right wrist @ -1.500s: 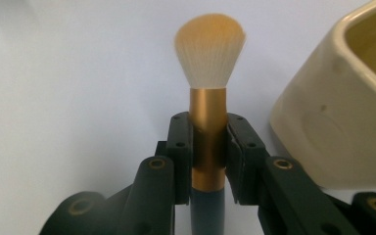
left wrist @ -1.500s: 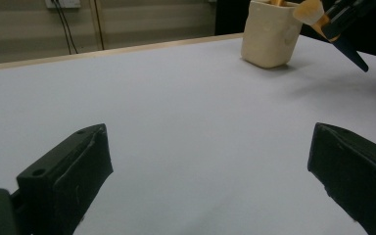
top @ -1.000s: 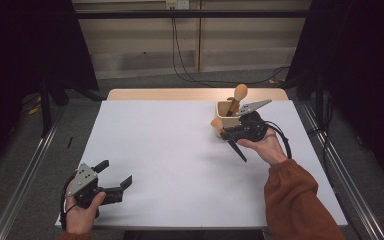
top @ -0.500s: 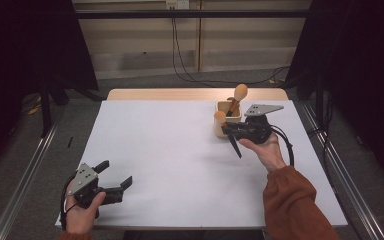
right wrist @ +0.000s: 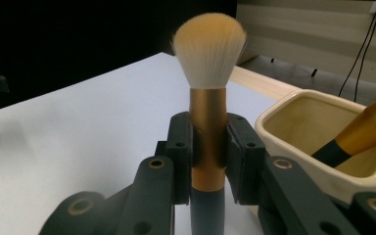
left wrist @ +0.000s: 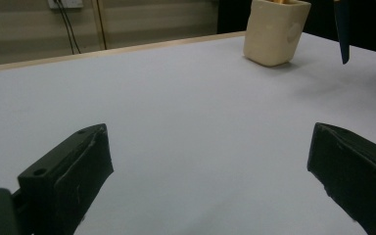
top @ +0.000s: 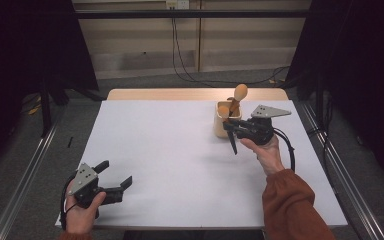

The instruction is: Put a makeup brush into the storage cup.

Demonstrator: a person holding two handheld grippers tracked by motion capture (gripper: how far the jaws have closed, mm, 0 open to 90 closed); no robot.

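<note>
The makeup brush [right wrist: 208, 98] is standing upright between the jaws of the right gripper [top: 236, 128], which are clamping its gold ferrule just beside the cream holder [top: 224, 126], where another brush [right wrist: 357, 132] is leaning. Well away from the holder, the left gripper [top: 114, 181] is resting with jaws wide apart over bare white worktop [top: 170, 150], holding nothing.

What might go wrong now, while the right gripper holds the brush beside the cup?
1. The right gripper clamps the brush only at its gold ferrule, so the brush may tilt or slip.
2. The brush's dark handle tip hangs close to the cream cup, which is light-looking; a bump might tip it, along with the second brush leaning inside.
</note>
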